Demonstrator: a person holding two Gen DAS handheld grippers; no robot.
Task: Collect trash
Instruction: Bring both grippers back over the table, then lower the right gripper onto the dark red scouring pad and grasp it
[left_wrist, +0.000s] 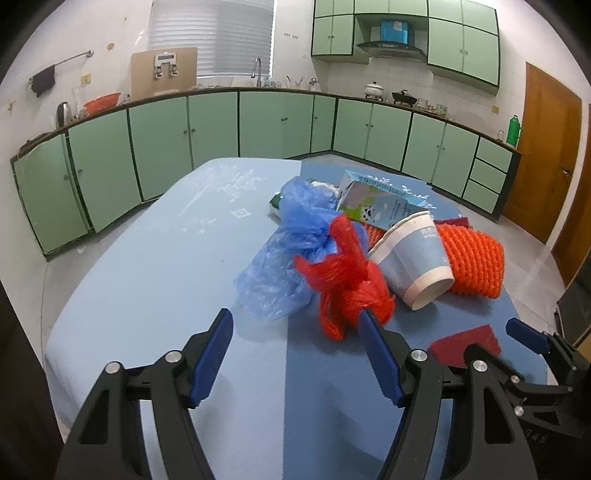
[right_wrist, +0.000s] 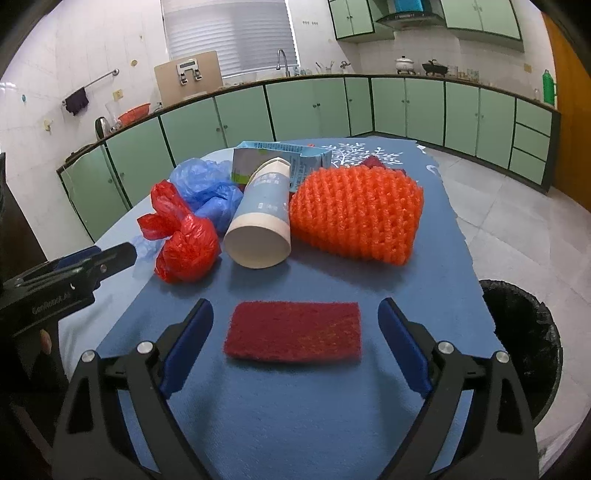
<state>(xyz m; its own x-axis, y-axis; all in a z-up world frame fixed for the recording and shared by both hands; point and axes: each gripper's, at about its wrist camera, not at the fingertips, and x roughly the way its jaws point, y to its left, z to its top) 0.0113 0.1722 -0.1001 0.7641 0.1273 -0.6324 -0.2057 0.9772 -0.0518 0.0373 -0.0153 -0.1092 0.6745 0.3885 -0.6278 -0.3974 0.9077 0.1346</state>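
**Trash pile awaiting collection, both grippers empty**

Green kitchen cabinets (right_wrist: 314, 107) are being seen along the far walls, with a window blind above the sink and a wooden door (left_wrist: 543, 147) at the right. A blue-clothed tabletop (right_wrist: 295, 424) is carrying the trash in one loose heap.

The right gripper (right_wrist: 295, 325) is being held over a dark red scouring pad (right_wrist: 293, 334), its fingers spread wide on either side, no contact being made. The left gripper (left_wrist: 295, 332) is being held with fingers apart and empty, one finger just beside a knotted red plastic bag (left_wrist: 343, 284). Behind are lying a blue plastic bag (left_wrist: 291, 236), a tipped paper cup (right_wrist: 258, 225), a milk carton (right_wrist: 291, 158) and an orange foam net (right_wrist: 358, 214). A black-lined bin (right_wrist: 524, 339) is standing on the floor beside the tabletop's right edge.

Risks being judged:
- The pad is lying flat, so the fingers could be scraping the cloth and bunching it, shifting the heap.
- The cup is resting on its side and could be rolled off if nudged.
- The thin bags could be slipping from a shallow pinch.
- The grippers are working close together, so a collision is being considered possible.
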